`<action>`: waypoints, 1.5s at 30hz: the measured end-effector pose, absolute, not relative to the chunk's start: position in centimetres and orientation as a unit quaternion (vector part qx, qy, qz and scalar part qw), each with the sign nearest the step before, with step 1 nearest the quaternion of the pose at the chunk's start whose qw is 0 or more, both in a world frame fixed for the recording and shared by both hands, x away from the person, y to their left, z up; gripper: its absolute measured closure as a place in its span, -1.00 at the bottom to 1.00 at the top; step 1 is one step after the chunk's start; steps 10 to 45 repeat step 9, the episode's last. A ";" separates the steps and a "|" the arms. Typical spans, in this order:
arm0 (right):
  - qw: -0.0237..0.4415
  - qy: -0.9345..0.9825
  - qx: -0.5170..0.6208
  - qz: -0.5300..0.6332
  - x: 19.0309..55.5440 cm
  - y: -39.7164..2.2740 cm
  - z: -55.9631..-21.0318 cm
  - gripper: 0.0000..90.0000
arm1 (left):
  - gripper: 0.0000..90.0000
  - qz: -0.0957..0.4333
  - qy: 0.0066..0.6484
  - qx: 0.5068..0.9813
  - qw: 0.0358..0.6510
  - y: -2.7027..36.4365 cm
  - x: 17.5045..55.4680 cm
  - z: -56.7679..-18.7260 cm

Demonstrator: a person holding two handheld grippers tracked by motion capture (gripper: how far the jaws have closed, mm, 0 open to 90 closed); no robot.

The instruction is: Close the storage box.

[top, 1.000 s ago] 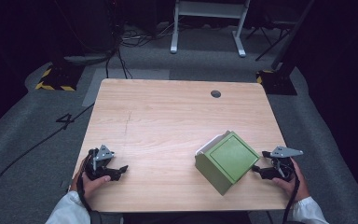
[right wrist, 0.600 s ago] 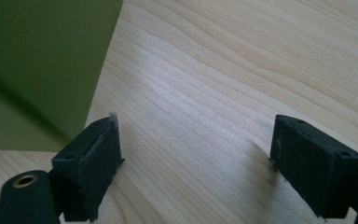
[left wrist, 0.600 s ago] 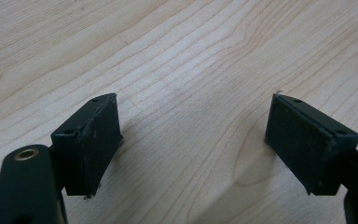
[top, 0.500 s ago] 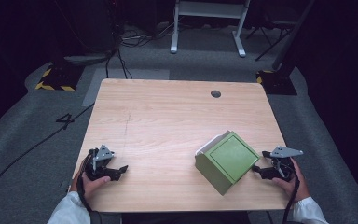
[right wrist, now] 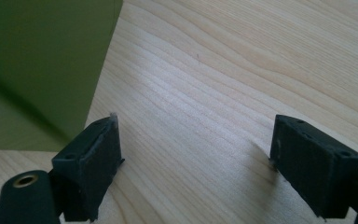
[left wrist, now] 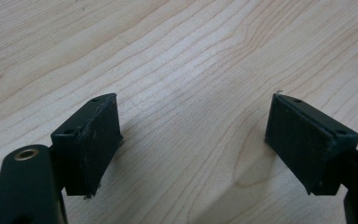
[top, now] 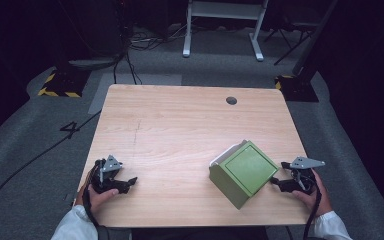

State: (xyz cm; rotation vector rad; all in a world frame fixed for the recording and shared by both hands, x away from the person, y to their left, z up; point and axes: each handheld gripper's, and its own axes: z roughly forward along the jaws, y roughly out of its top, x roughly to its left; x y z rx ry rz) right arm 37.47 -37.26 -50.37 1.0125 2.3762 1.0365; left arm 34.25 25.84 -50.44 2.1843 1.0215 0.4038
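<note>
A green box (top: 242, 172) with a white edge at its back sits turned at an angle on the near right of the wooden table (top: 180, 130). My right gripper (top: 279, 181) rests on the table just right of the box, open, with only bare wood between its jaws. In the right gripper view (right wrist: 193, 163) the green box (right wrist: 42, 70) stands close at the upper left, beside the left jaw. My left gripper (top: 130, 181) lies open at the near left corner, held by a hand, and its own view (left wrist: 191, 140) has only wood grain between the pads.
A round cable hole (top: 231, 100) sits near the table's far edge. A white frame's legs (top: 222, 30) and cables lie on the grey floor beyond. Black-and-yellow taped bases (top: 57, 85) stand at the far left and right.
</note>
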 end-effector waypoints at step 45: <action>0.179 0.840 0.357 0.366 37.5 -37.3 -50.4 -0.64 | -0.59 0.157 0.400 0.836 0.340 25.9 34.2 -50.4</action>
